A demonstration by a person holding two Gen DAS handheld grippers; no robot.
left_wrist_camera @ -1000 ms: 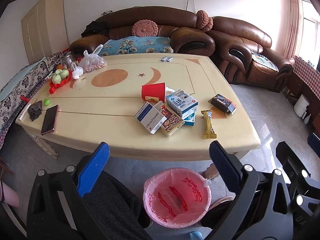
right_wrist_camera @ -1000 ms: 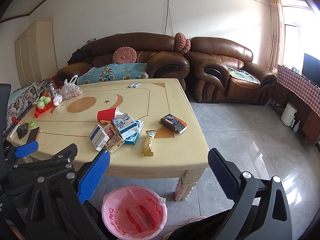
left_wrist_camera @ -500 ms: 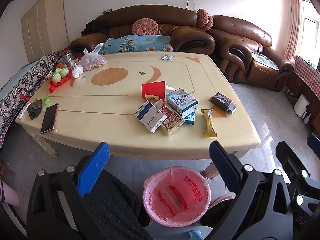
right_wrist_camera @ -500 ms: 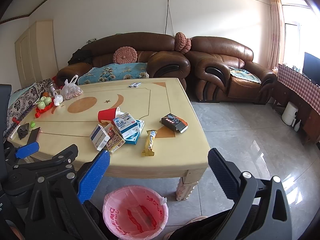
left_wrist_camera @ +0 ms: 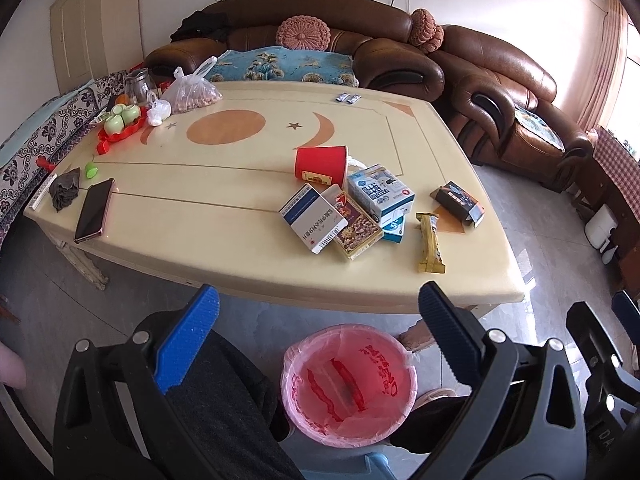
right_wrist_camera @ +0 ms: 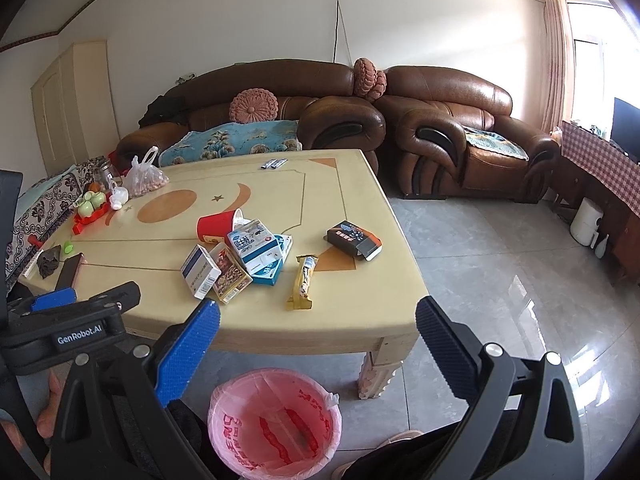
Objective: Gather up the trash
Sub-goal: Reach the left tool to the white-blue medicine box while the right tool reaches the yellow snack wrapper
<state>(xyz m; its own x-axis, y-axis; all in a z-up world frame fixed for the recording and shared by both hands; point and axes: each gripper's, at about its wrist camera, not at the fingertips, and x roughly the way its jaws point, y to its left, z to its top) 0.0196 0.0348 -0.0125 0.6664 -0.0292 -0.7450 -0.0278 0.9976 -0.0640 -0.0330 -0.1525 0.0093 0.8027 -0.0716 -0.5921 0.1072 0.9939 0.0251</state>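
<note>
A pile of trash lies on the cream table (left_wrist_camera: 208,216): a tipped red paper cup (left_wrist_camera: 320,163), a white-and-blue box (left_wrist_camera: 312,223), a nut box (left_wrist_camera: 357,229), a milk carton (left_wrist_camera: 380,194), a yellow snack wrapper (left_wrist_camera: 430,243) and a black box (left_wrist_camera: 458,203). A bin with a pink liner (left_wrist_camera: 347,386) stands on the floor at the near edge. My left gripper (left_wrist_camera: 318,314) is open and empty above the bin. My right gripper (right_wrist_camera: 318,328) is open and empty, short of the table; the wrapper (right_wrist_camera: 303,282) and bin (right_wrist_camera: 276,426) show there.
A phone (left_wrist_camera: 94,211), dark cloth (left_wrist_camera: 64,190), red tray with green cups (left_wrist_camera: 120,120) and a bag of nuts (left_wrist_camera: 192,94) lie at the table's left. Brown sofas (right_wrist_camera: 440,128) stand behind. Tiled floor (right_wrist_camera: 500,280) lies to the right. My dark-trousered legs flank the bin.
Both grippers have shifted slightly; the table and bin sit a little lower and closer in view. Nothing was grasped.
</note>
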